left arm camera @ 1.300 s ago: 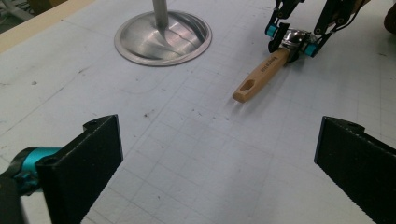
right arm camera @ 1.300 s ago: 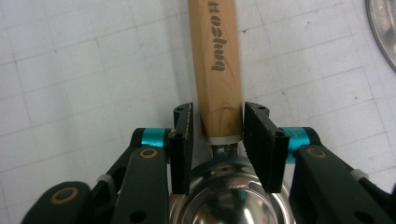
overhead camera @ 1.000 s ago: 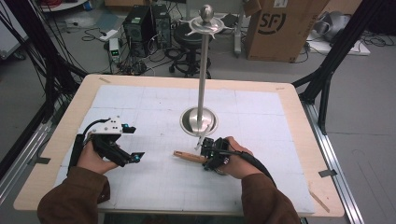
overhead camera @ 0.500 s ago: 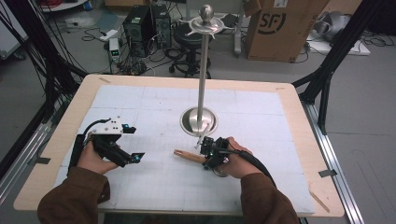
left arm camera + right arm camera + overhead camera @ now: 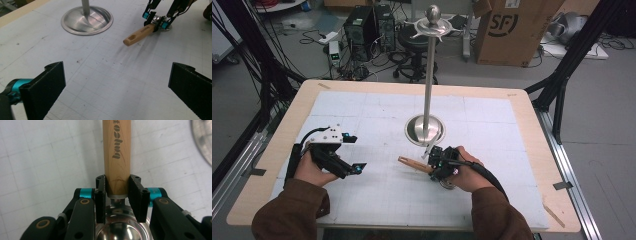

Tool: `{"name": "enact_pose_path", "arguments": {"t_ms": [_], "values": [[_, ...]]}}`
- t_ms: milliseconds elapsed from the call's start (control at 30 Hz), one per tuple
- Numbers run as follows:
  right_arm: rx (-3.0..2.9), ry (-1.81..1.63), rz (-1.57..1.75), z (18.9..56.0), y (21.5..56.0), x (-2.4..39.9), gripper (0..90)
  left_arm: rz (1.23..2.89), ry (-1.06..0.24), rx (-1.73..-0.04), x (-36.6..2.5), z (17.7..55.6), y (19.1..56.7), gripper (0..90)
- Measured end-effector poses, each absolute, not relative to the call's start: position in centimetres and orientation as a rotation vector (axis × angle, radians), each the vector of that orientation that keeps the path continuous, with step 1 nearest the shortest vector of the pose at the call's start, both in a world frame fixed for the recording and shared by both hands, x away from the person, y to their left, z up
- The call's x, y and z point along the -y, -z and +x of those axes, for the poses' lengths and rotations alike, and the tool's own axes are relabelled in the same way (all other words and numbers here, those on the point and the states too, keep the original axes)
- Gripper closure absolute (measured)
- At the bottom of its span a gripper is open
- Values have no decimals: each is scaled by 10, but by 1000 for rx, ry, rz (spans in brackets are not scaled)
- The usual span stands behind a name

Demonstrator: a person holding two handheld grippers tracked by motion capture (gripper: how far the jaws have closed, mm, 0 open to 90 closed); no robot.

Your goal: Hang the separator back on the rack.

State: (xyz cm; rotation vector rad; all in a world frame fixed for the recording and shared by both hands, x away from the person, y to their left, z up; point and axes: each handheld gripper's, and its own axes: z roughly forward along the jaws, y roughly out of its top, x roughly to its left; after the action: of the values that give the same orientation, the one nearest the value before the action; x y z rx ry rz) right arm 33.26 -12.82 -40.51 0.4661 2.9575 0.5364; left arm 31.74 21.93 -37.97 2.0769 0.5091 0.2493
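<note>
- Little has moved since a second ago: in the high view the right gripper (image 5: 435, 159) is still clamped on the wooden handle (image 5: 413, 164) just in front of the stand (image 5: 426, 131), and the left gripper (image 5: 353, 154) still rests at the left of the mat (image 5: 492, 130), jaws apart.
- High view: the handle lies low over the mat, its free end pointing toward the left gripper, with clear mat between them. The stand's pole rises from a round base at the middle of the table (image 5: 532, 130). A box (image 5: 512, 30) and cables (image 5: 242, 60) sit on the floor beyond.
- Left gripper view: the left gripper (image 5: 116, 82) has its jaws wide apart, holding nothing, bare mat (image 5: 105, 82) between them. Ahead, the right gripper (image 5: 156, 21) grips the handle (image 5: 138, 34) near a metal bowl (image 5: 160, 20) at its far end; the handle's free end has a slot. The stand base (image 5: 86, 20) lies just to the left, apart from the handle.
- Right gripper view: the right gripper (image 5: 117, 197) has its jaws closed on the handle (image 5: 117, 155) where it meets the shiny bowl (image 5: 122, 230). The stand's edge (image 5: 203, 140) shows at the upper right.
</note>
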Motion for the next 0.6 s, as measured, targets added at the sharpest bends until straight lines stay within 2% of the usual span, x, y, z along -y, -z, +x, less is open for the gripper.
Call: {"name": "enact_pose_path", "arguments": {"t_ms": [333,600], "values": [[-2898,-723,486,326,388,141,690,2068,-261,-498,-220,316,378,16],[-2816,-952,525,321,374,158,690,2018,-217,-484,-220,315,376,16]]}}
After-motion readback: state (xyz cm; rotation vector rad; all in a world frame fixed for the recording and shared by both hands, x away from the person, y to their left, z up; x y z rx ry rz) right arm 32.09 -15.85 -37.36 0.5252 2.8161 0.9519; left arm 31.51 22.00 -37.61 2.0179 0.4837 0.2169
